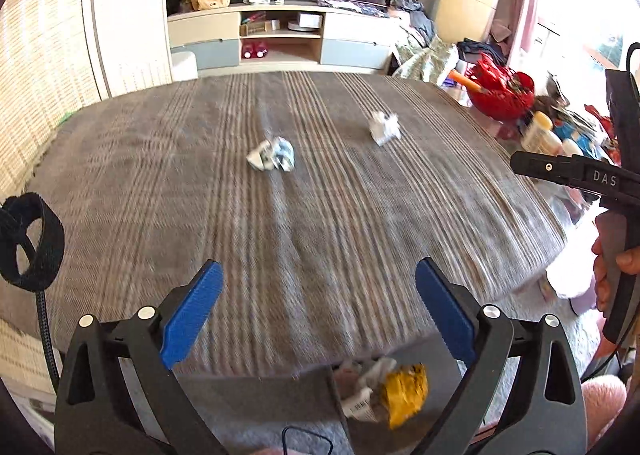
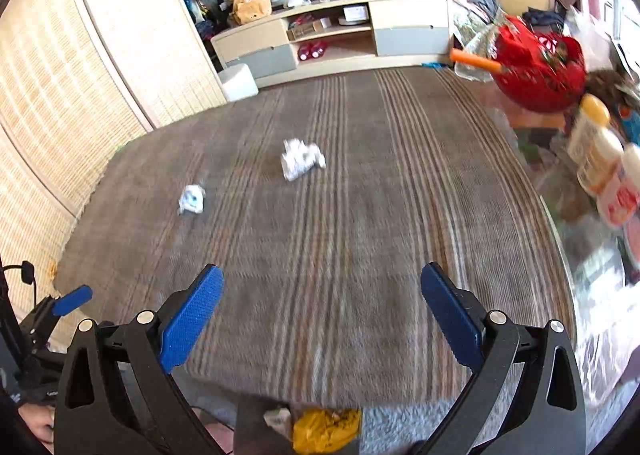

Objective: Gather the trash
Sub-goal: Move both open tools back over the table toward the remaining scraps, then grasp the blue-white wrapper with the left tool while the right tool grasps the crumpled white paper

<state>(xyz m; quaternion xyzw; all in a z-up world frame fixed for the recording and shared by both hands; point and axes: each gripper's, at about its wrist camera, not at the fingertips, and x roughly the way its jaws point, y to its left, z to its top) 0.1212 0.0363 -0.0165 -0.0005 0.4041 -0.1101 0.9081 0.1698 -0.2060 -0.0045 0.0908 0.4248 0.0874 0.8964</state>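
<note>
Both grippers are held above the near edge of a brown striped carpet (image 1: 320,215). The fingers of the left gripper (image 1: 319,313) are spread wide apart, and nothing is seen between their blue pads. The fingers of the right gripper (image 2: 322,317) are also wide apart and empty.

Two pieces of trash lie on the carpet, well apart from each other. A crumpled white and blue paper wad (image 1: 273,154) is found near the middle of the carpet, and a crumpled white paper ball (image 1: 384,128) lies toward the far right edge.

Below the near edge of the carpet, a dark grey bin (image 2: 256,427) is seen, in which a yellow crumpled wrapper (image 1: 404,391) and some white scraps are lying. A red plastic basket (image 2: 540,63) stands beyond the far right corner.
</note>
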